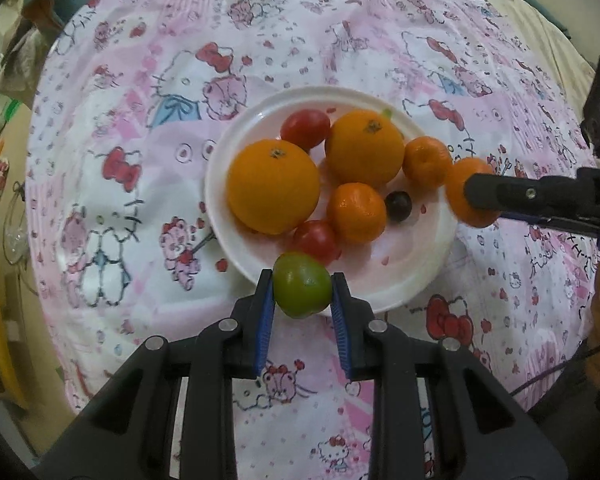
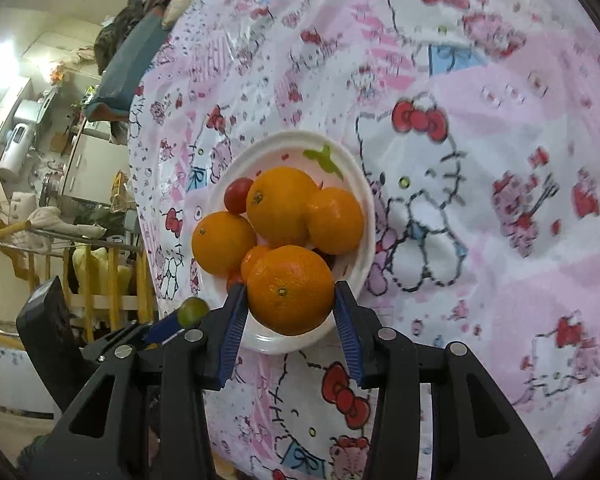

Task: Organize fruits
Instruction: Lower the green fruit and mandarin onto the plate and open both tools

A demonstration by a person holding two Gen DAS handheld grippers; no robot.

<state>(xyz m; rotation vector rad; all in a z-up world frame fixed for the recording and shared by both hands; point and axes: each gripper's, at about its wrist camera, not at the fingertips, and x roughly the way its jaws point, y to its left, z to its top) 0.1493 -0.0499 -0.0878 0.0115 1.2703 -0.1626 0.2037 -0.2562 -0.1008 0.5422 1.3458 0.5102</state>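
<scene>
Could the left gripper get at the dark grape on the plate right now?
Probably not: the left gripper is shut on a green lime, and the dark grape sits hemmed in by mandarins.

The tablecloth (image 1: 140, 160) is a thin printed sheet with a slight sheen, creased and rippled toward its far edge. The plate (image 1: 412, 280) looks like smooth, glossy white plastic or glazed ware; which of the two cannot be told. The two big oranges (image 1: 274, 186) have a finely pitted, semi-matt peel, and the mandarin (image 2: 290, 290) in the right gripper (image 2: 290, 300) shows the same dimpled skin with soft highlights. The cherry tomatoes (image 1: 305, 128) are smooth and shiny, as is the dark grape (image 1: 398, 206). The green lime (image 1: 302, 284) is smooth and faintly glossy. The left gripper (image 1: 302, 294) is matt black plastic with ribbed blue pads (image 1: 265, 332) and bright metal screws.
</scene>
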